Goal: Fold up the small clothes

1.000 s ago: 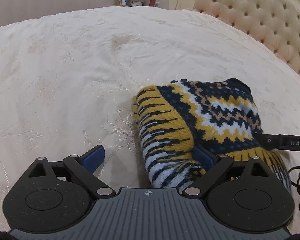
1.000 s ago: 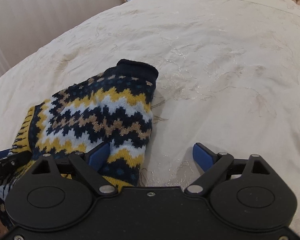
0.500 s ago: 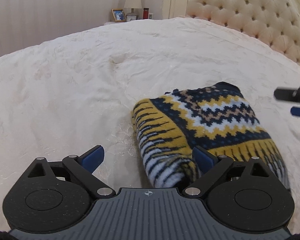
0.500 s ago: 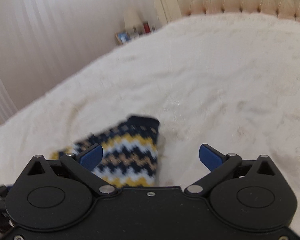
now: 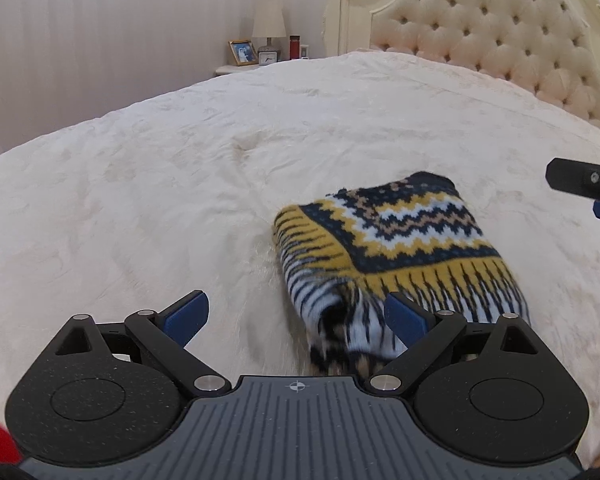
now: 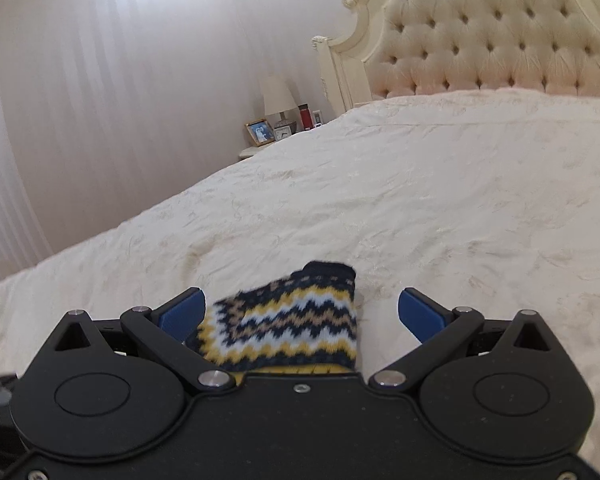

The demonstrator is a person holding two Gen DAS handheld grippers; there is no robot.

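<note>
both the left gripper [image 5: 296,314] and the right gripper [image 6: 300,312] have let go and lifted back with jaws wide and empty, leaving the knitted sweater [image 5: 396,240] folded on the bed cover [image 5: 160,200], so this fold looks finished.

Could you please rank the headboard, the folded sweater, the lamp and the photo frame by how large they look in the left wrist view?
1. headboard
2. sweater, looking big partly through nearness
3. lamp
4. photo frame
</note>
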